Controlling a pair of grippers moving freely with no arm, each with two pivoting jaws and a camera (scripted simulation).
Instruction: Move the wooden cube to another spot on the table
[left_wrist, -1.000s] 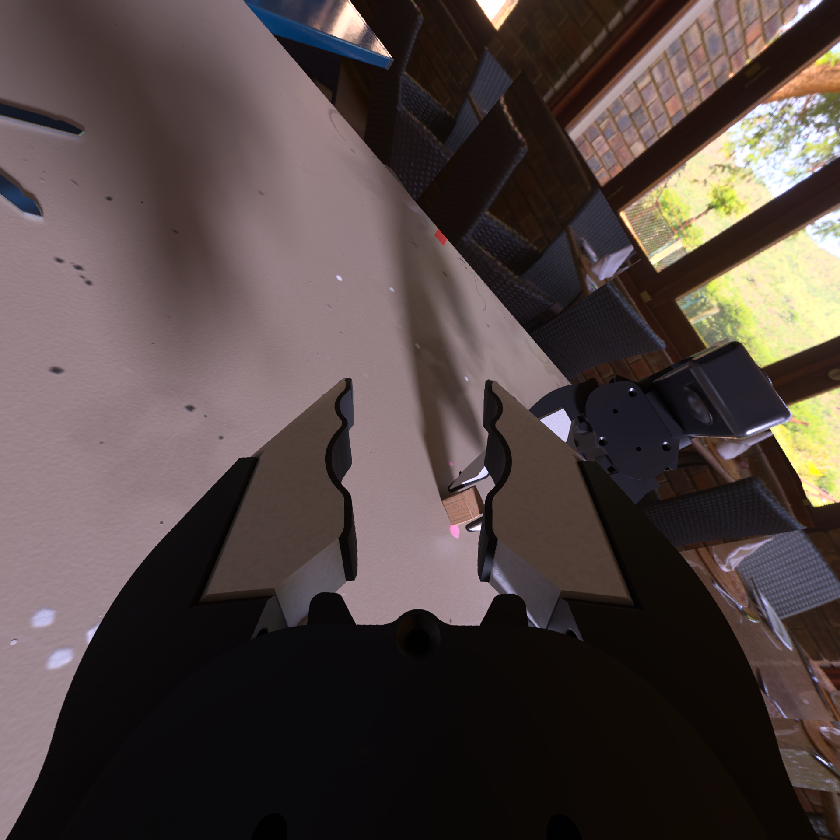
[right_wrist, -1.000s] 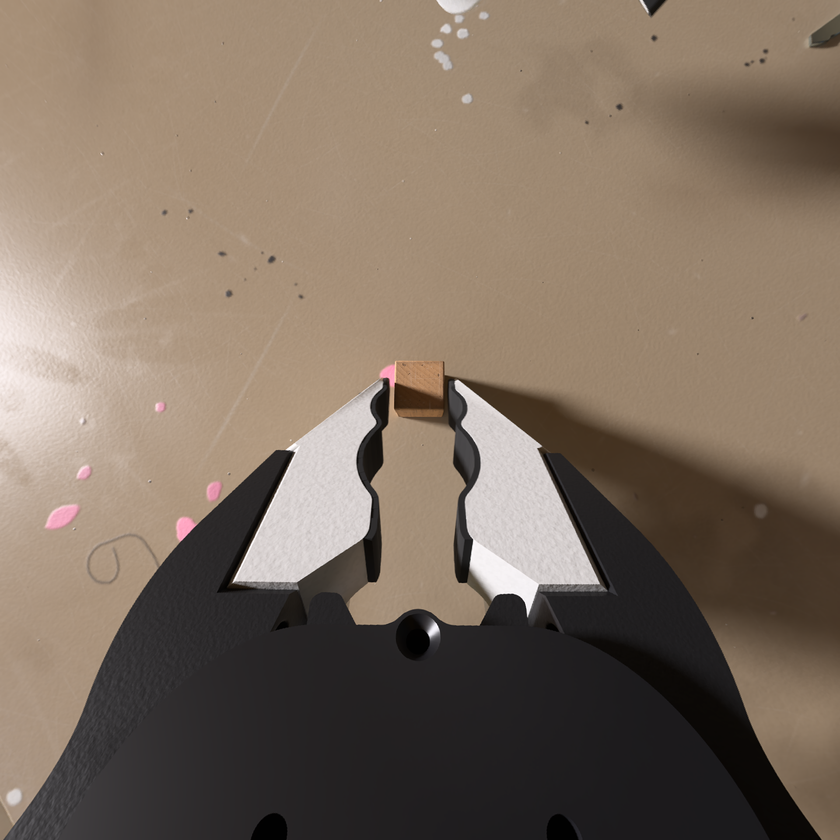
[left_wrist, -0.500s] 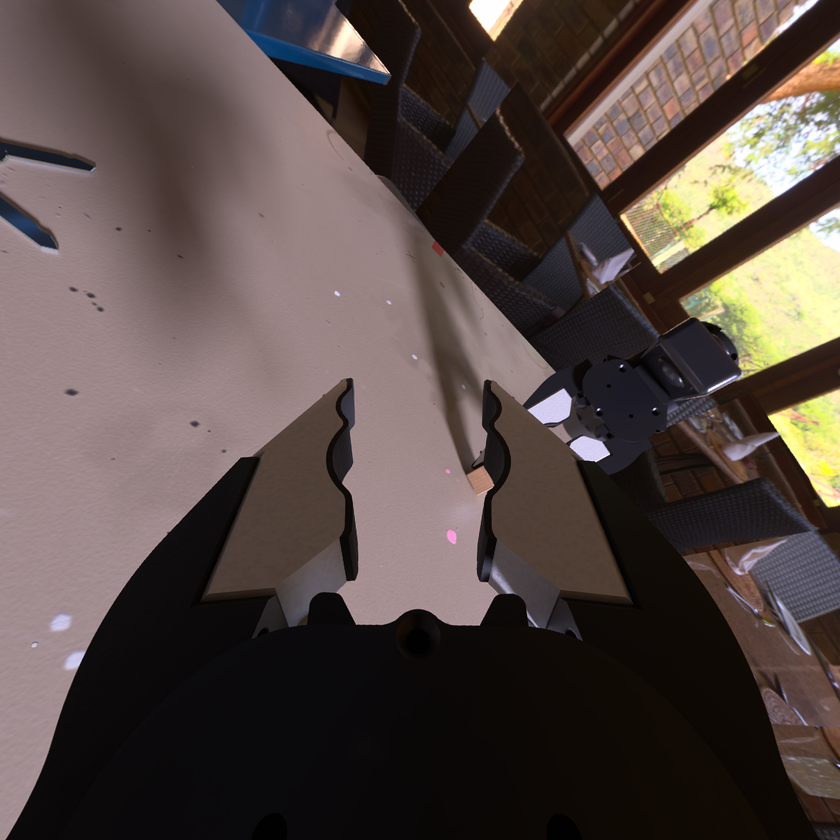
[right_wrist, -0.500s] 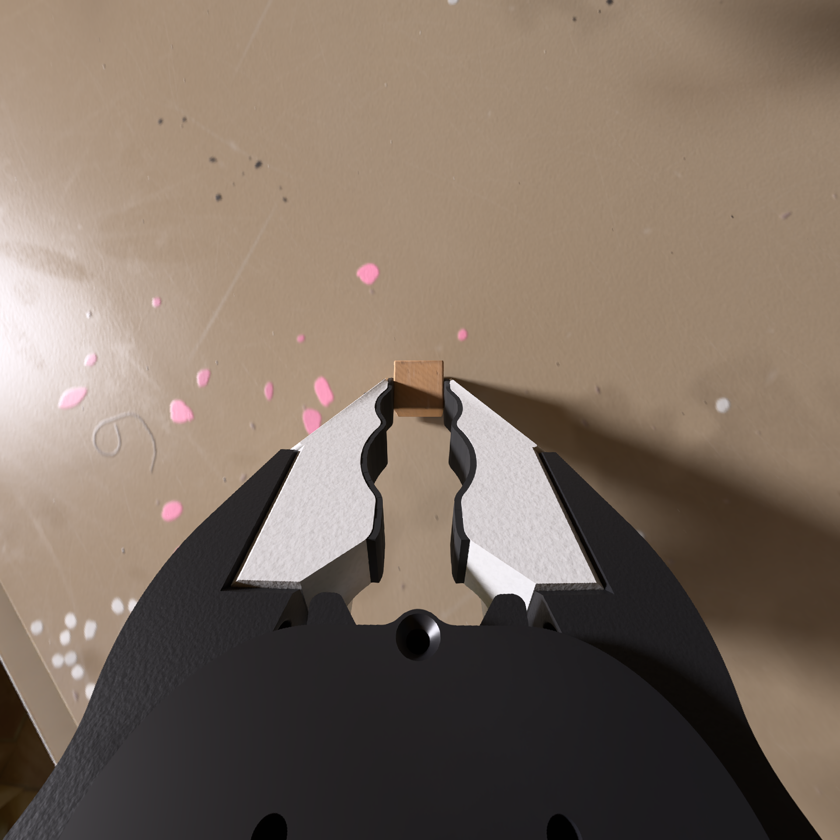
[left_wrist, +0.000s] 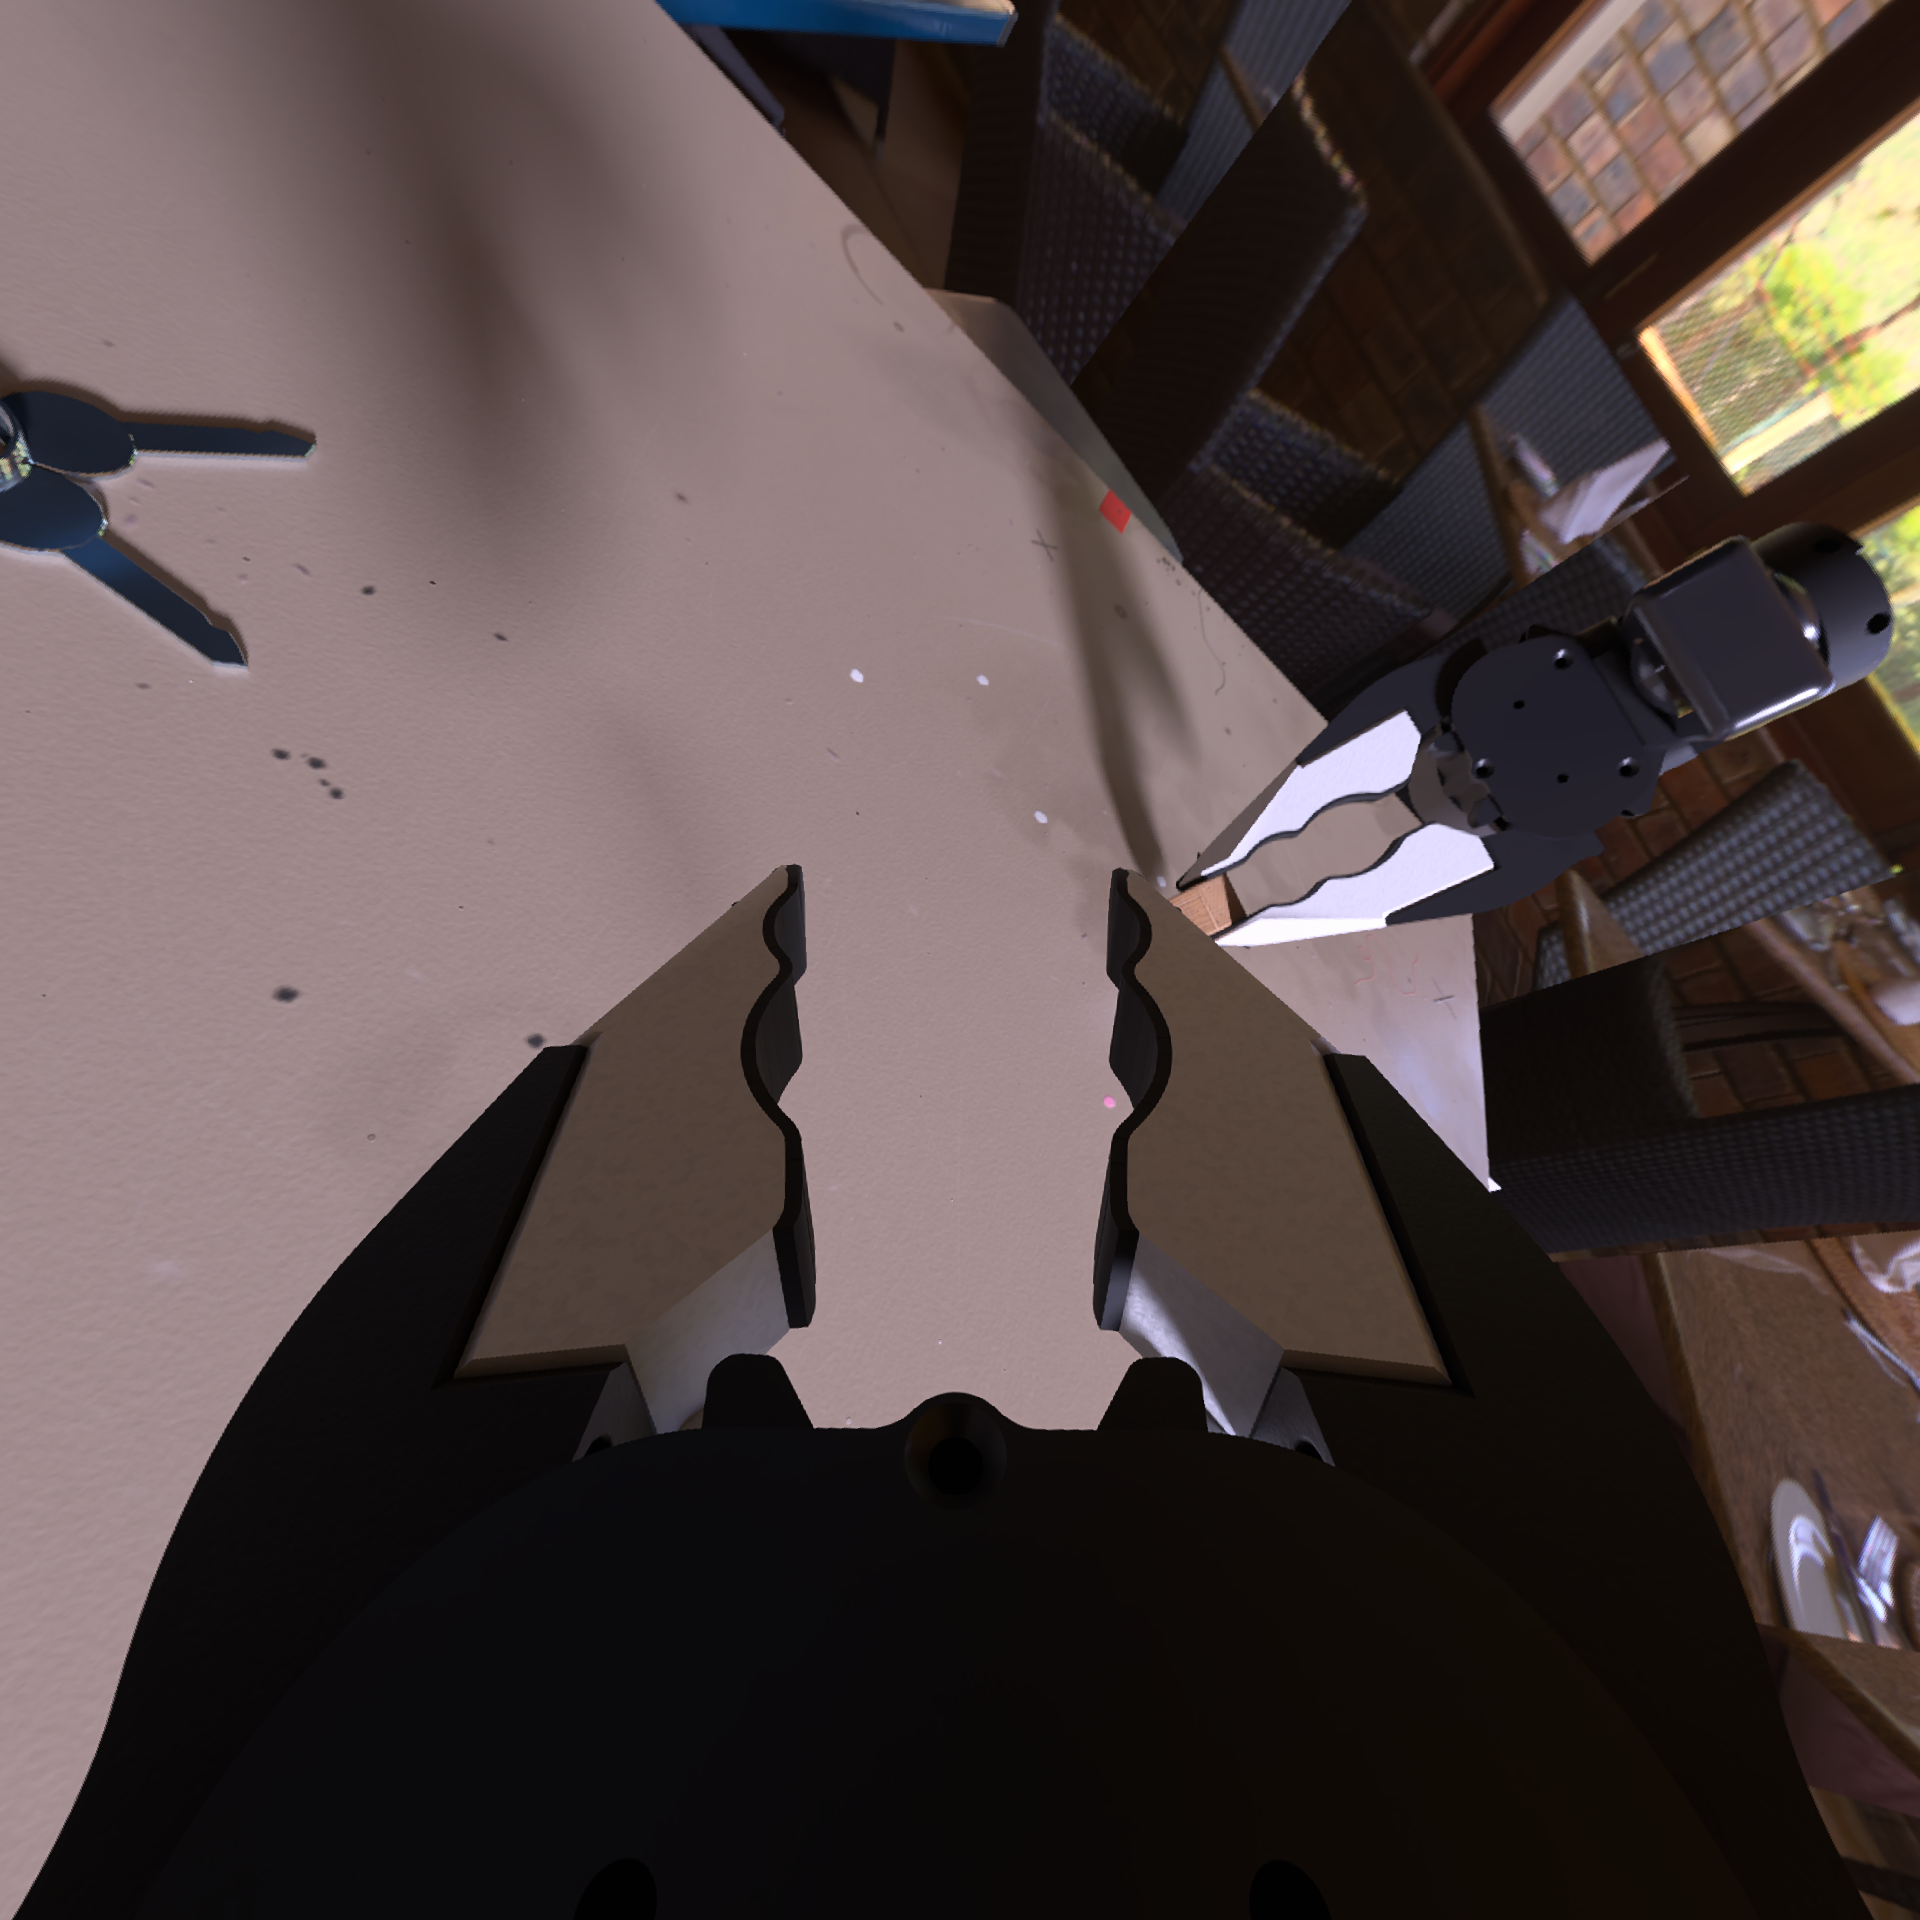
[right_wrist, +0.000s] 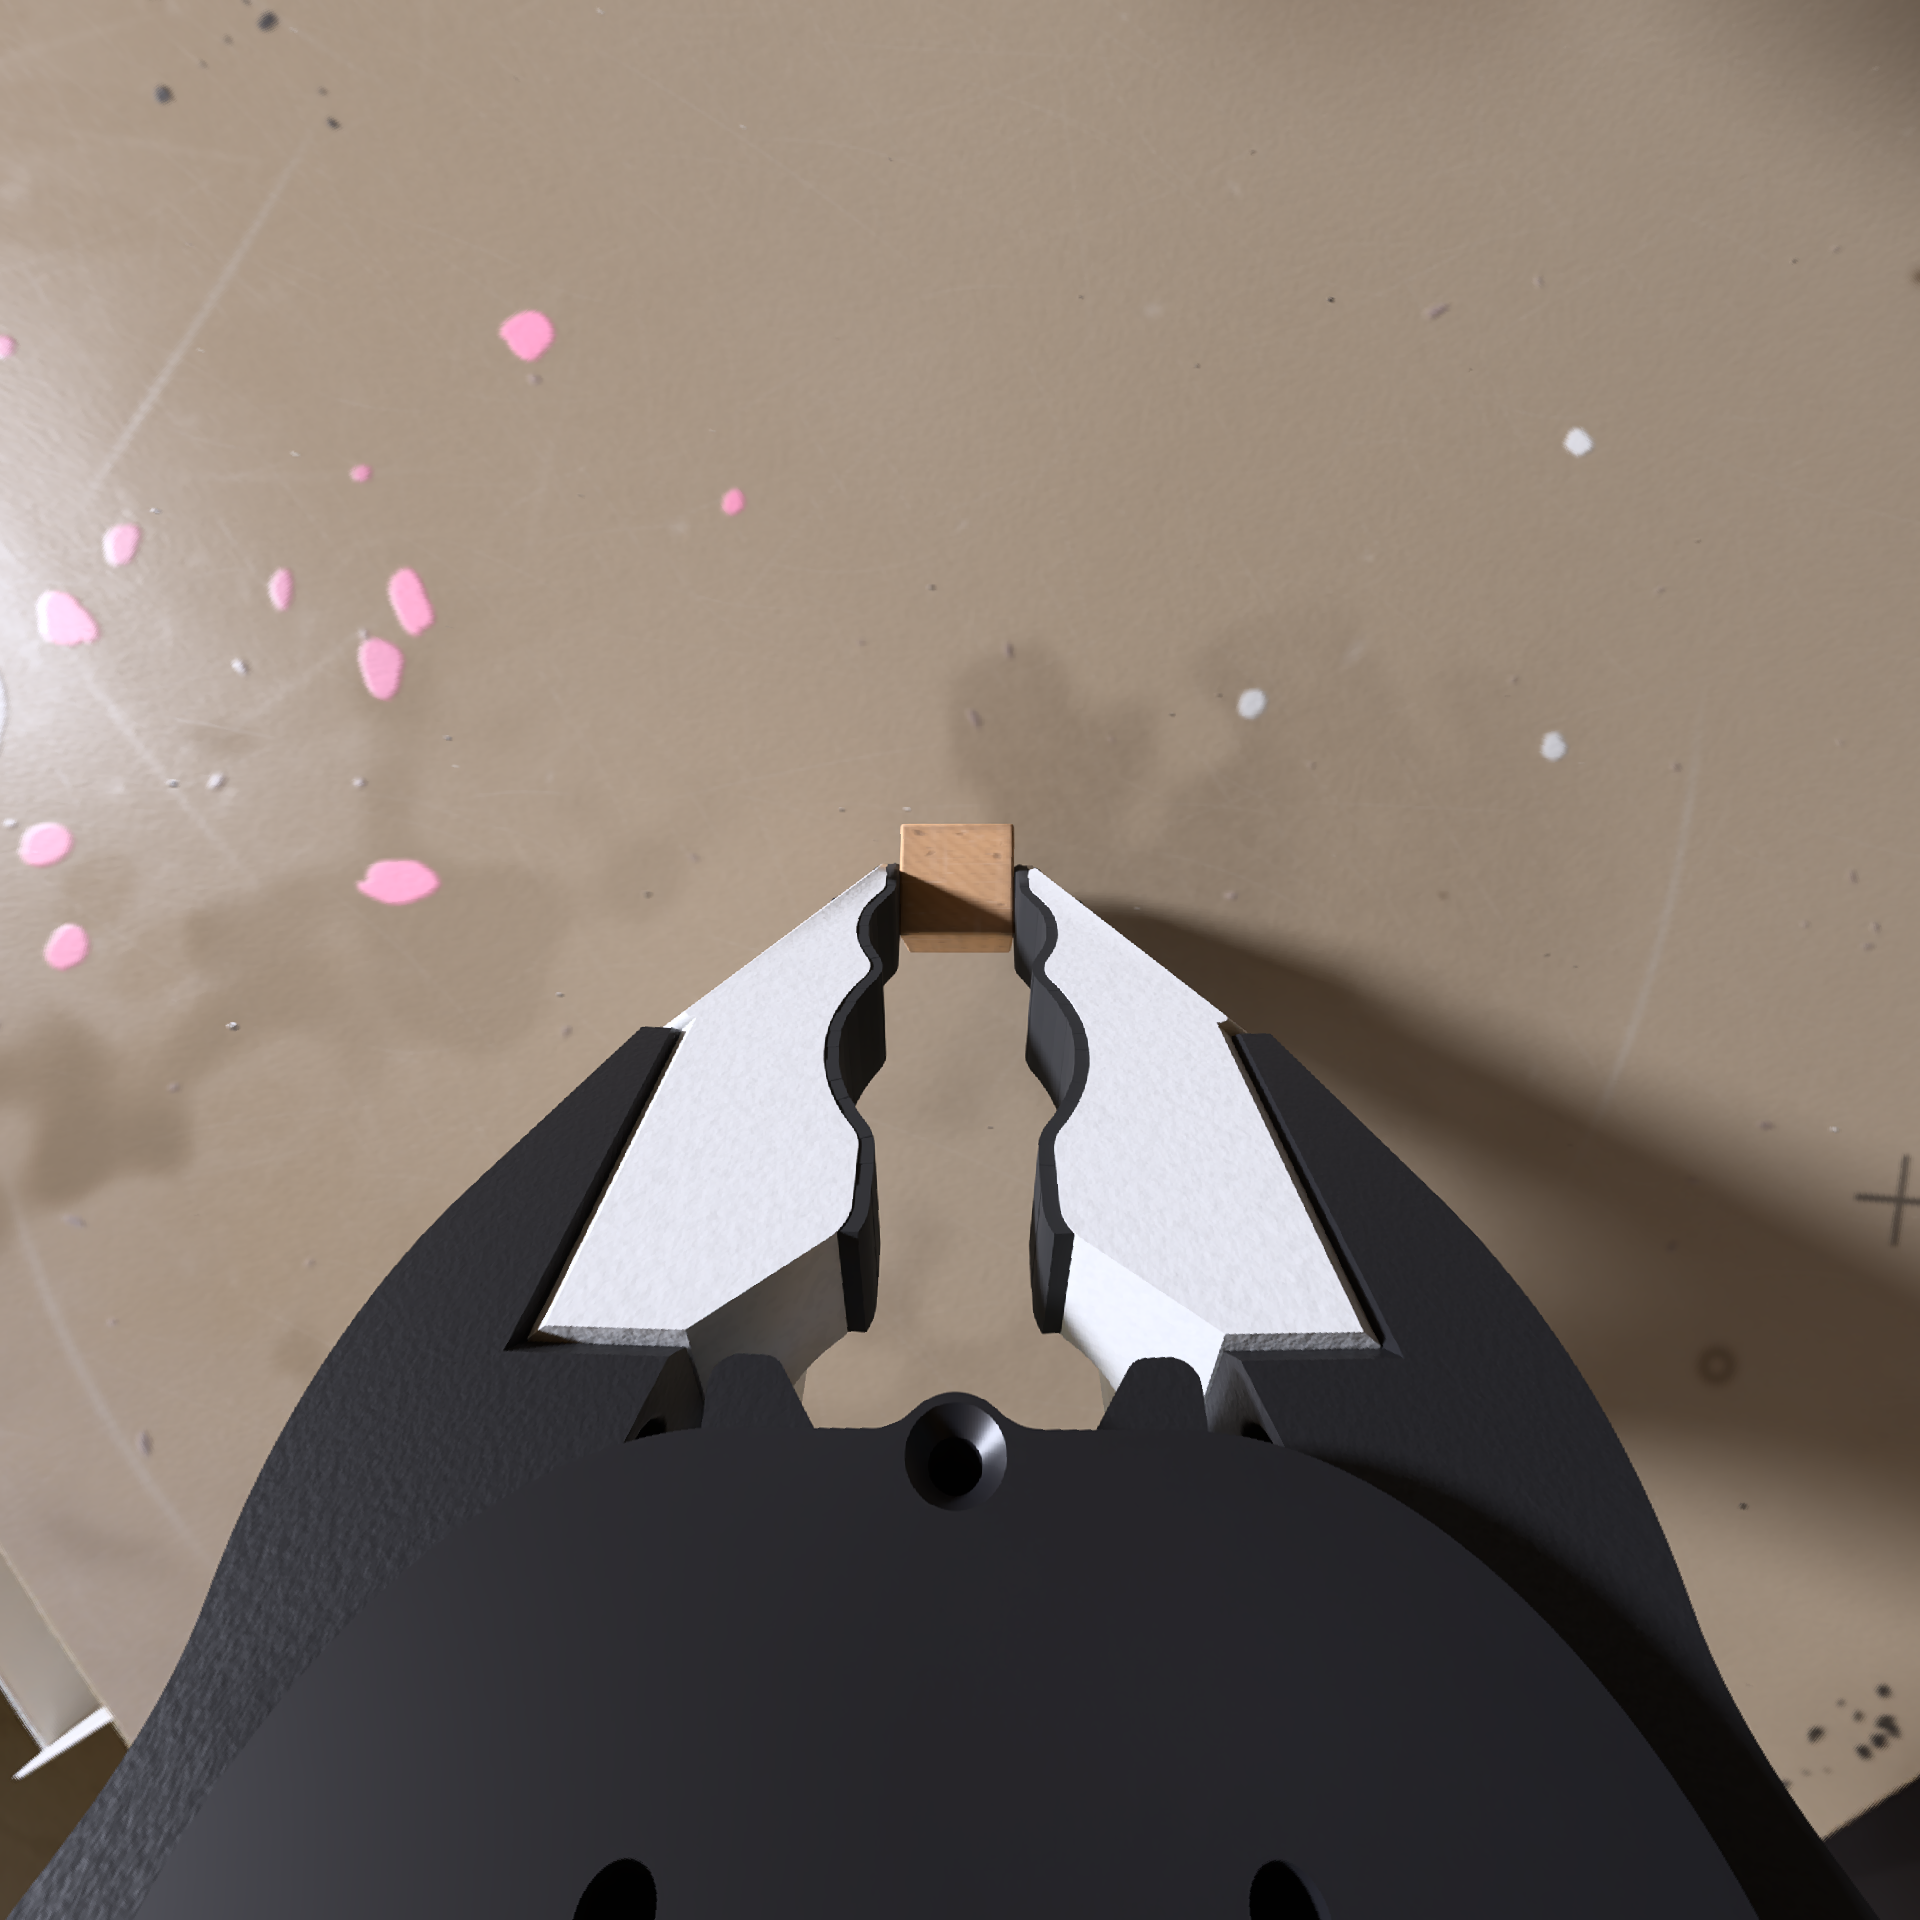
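Wooden cube (right_wrist: 954, 885) — farther along speckled table (right_wrist: 1143, 416), between right gripper's (right_wrist: 954, 902) fingertips.

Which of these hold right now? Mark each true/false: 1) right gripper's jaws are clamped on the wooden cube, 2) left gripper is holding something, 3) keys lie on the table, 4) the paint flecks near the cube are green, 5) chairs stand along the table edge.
1. True. The right gripper has its jaws closed on the wooden cube.
2. False. The left gripper is open, with only bare table between its jaws.
3. True. A bunch of keys lies on the table, off to the side in the left wrist view.
4. False. The paint flecks are pink, with a few white ones.
5. True. Dark woven chairs line the table's edge.
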